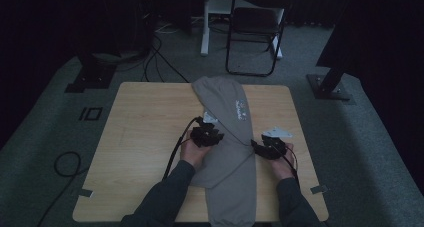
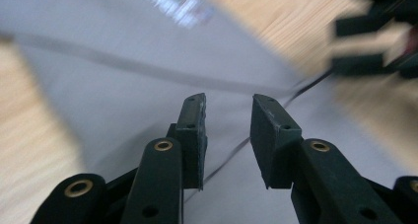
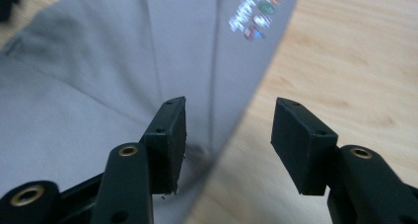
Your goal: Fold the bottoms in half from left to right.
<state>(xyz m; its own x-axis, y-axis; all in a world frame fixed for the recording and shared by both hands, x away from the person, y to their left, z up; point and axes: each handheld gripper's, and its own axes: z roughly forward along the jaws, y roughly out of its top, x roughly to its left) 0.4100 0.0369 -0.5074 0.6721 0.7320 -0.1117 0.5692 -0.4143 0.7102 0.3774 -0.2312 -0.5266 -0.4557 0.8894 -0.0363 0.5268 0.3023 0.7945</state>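
Observation:
A grey garment [image 1: 227, 137] with a small printed logo [image 1: 241, 109] lies folded lengthwise down the middle of the wooden table [image 1: 145, 137]; its near end hangs over the front edge. My left gripper [image 1: 216, 133] is over the garment's left side, and in the left gripper view it [image 2: 227, 103] is open above the grey fabric [image 2: 123, 86] with nothing between the pads. My right gripper [image 1: 257, 146] is at the garment's right edge. In the right gripper view it [image 3: 229, 108] is open, one jaw over the fabric [image 3: 98, 86] and the other over bare wood.
A black folding chair [image 1: 255, 32] and a white table leg [image 1: 205, 22] stand behind the table. Black stand bases [image 1: 90, 77] [image 1: 327, 87] flank the far corners. Cables [image 1: 65, 164] lie on the grey carpet at the left. Bare wood lies on both sides of the garment.

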